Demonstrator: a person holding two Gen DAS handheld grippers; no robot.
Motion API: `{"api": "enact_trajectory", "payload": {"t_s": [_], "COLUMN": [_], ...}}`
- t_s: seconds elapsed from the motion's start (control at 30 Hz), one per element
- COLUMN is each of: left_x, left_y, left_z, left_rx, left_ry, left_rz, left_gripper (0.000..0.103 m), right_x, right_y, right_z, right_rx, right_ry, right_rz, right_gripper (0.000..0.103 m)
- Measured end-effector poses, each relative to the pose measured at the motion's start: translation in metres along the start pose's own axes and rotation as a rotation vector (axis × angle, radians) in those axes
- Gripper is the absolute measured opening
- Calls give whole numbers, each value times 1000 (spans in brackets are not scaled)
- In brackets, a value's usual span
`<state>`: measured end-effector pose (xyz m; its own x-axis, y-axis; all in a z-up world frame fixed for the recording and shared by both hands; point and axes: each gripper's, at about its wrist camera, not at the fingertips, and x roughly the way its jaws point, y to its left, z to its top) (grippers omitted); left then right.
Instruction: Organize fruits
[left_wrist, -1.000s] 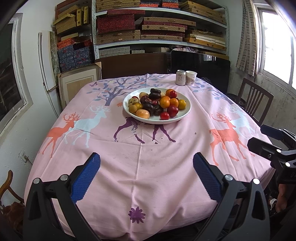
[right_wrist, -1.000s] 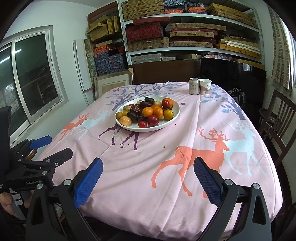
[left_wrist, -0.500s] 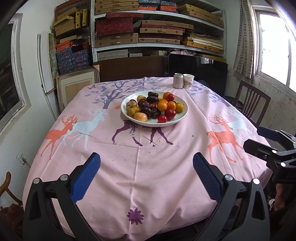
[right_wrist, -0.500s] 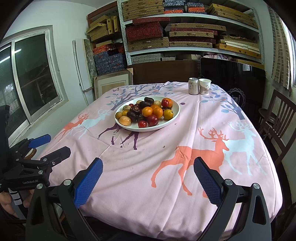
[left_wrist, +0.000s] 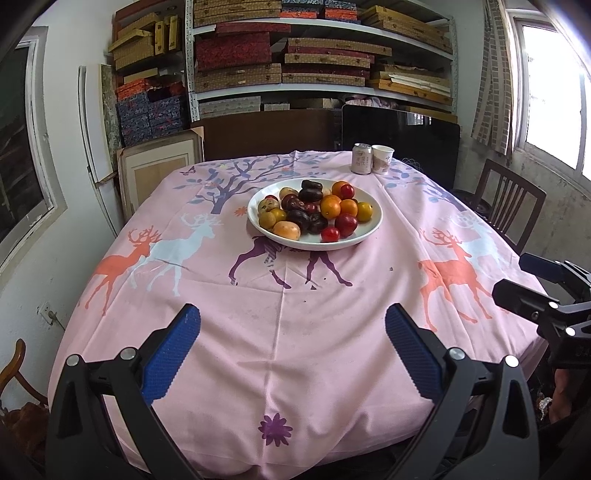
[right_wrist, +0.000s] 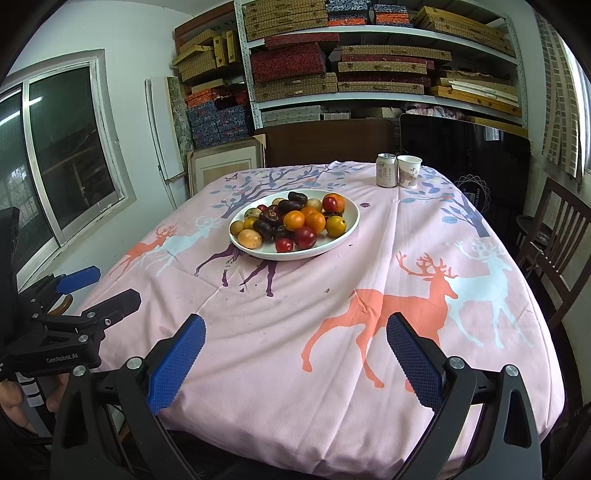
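A white plate (left_wrist: 371, 228) (right_wrist: 345, 234) sits mid-table, heaped with mixed fruit: oranges (left_wrist: 330, 206) (right_wrist: 294, 219), red plums (left_wrist: 346, 224) (right_wrist: 305, 236), dark fruits (left_wrist: 298, 218) (right_wrist: 264, 229) and yellow ones (left_wrist: 287, 229) (right_wrist: 250, 238). My left gripper (left_wrist: 291, 332) hovers open over the near table edge, far short of the plate, with nothing between its blue pads. My right gripper (right_wrist: 293, 336) is likewise open and empty, to the right of the left one. Each gripper shows at the other view's side: the right gripper's fingers (left_wrist: 532, 302) and the left gripper's fingers (right_wrist: 107, 306).
A pink deer-print cloth (left_wrist: 221, 295) (right_wrist: 406, 258) covers the table. A drink can (left_wrist: 361, 158) (right_wrist: 386, 170) and a paper cup (left_wrist: 382, 159) (right_wrist: 409, 171) stand at the far edge. A wooden chair (left_wrist: 506, 206) (right_wrist: 554, 236) stands on the right. Shelves of boxes (left_wrist: 314, 55) fill the back wall.
Both grippers stay open. The left wrist view has drifted slightly, so the plate sits a little lower and left in it; the right view is almost unchanged.
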<state>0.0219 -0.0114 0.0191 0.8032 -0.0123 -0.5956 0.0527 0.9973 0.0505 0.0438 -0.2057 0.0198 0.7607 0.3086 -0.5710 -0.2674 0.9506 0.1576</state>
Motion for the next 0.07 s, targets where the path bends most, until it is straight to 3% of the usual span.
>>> {"api": "enact_trajectory", "payload": {"t_s": [0.07], "left_x": [0], "left_y": [0], "left_z": [0], "left_rx": [1], "left_ry": [0], "left_rz": [0], "left_gripper": [98], "right_x": [0], "right_y": [0], "right_z": [0], "right_rx": [0], "right_ry": [0], "right_rz": [0], "right_gripper": [99]}}
